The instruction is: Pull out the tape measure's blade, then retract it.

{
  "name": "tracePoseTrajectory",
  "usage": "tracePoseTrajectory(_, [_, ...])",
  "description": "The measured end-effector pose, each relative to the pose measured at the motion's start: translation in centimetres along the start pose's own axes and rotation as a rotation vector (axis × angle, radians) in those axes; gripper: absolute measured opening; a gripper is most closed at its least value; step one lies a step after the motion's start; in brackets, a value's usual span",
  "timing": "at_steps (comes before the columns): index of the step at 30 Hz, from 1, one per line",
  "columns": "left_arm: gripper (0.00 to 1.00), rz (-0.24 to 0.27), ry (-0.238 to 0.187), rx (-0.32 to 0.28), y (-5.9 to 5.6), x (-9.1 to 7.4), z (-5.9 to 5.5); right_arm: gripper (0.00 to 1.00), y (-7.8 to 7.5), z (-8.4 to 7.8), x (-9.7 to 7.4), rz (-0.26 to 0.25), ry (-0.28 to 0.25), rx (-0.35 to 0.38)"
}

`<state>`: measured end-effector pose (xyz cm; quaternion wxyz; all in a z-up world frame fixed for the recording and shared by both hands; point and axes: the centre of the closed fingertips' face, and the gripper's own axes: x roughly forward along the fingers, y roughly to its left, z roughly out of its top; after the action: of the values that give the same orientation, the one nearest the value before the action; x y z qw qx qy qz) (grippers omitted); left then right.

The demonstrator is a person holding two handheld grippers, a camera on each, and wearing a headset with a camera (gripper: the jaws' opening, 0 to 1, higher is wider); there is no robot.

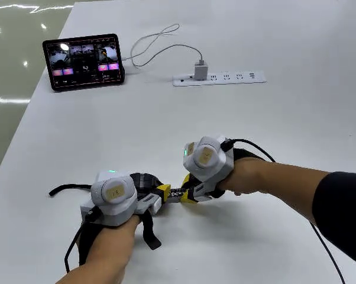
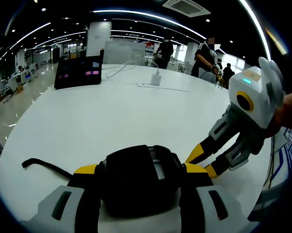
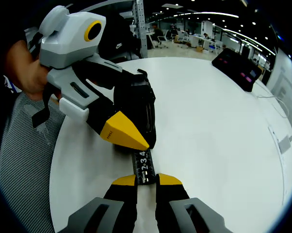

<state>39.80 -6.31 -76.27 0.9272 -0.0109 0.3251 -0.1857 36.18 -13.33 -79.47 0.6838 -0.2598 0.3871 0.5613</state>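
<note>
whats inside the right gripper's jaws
The tape measure's blade, a short numbered length out of the black case that the left gripper clamps. The right gripper covers the blade's end with its yellow tips, so its hook cannot be seen.

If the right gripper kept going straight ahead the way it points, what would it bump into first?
Probably the black tape measure case: the right gripper, shut on the blade, points along it toward the case. A yellow fingertip of the left gripper sits beside that line.

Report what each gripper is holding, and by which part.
The left gripper clamps the black tape measure case across its sides. The right gripper pinches the blade near its tip, with a short length showing out of the case.
</note>
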Motion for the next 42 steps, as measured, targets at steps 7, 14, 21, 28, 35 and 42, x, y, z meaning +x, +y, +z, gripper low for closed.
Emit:
tracePoseTrajectory(7, [0.62,-0.002,0.000,-0.001,0.0,0.0,0.0,0.10,0.3,0.6,0.4,-0.001,-0.013,-0.002])
tracePoseTrajectory(14, [0.62,-0.003,0.004,0.000,0.1,0.0,0.0,0.10,0.3,1.2,0.8,0.001,-0.017,-0.030])
tracePoseTrajectory(21, [0.62,-0.001,0.004,-0.003,0.1,0.0,0.1,0.10,0.3,1.6,1.0,0.004,-0.030,-0.033])
tracePoseTrajectory(28, [0.62,0.001,0.003,-0.004,0.1,0.0,0.1,0.10,0.3,2.0,1.2,0.007,-0.039,-0.030])
tracePoseTrajectory(35, [0.62,0.002,0.003,-0.007,0.1,0.0,0.1,0.10,0.4,2.4,1.5,0.008,-0.050,-0.024])
tracePoseTrajectory(42, [0.62,0.002,0.002,-0.004,0.1,0.0,0.0,0.10,0.5,2.8,1.8,0.006,-0.050,-0.037])
